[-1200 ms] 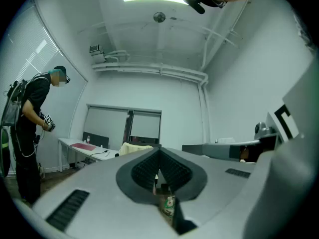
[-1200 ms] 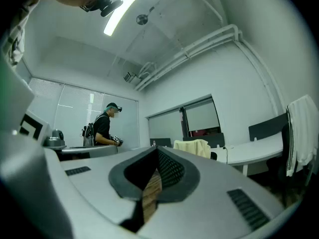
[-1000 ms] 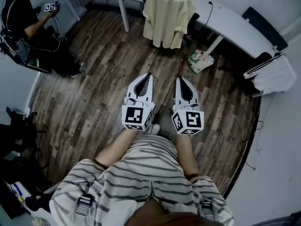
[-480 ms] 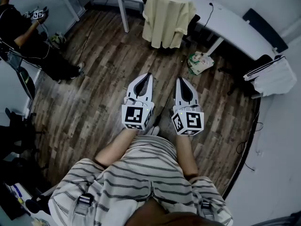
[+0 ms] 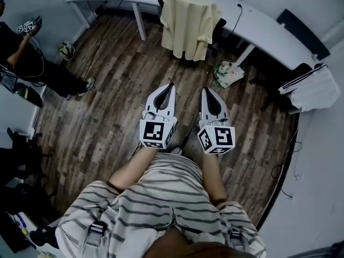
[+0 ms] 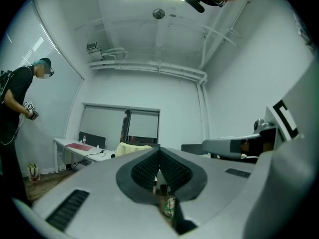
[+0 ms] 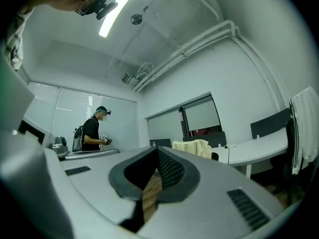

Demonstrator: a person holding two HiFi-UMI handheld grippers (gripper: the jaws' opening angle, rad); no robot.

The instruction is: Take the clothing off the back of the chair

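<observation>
A pale yellow shirt (image 5: 189, 24) hangs over the back of a dark chair (image 5: 220, 26) at the white desk, straight ahead at the top of the head view. It shows small and far off in the left gripper view as the shirt (image 6: 130, 148) and in the right gripper view as the shirt (image 7: 192, 147). My left gripper (image 5: 170, 85) and right gripper (image 5: 205, 90) are held side by side over the wood floor, well short of the chair. Both are shut with nothing between the jaws.
A long curved white desk (image 5: 263, 23) runs behind the chair. A patterned bag (image 5: 227, 72) lies on the floor right of the chair. Another chair with a white garment (image 5: 312, 86) stands at the right. A person in black (image 5: 29, 63) stands at the left.
The chair with the shirt has come slightly nearer in the head view as I moved forward. The person at the left has shifted further left and up.
</observation>
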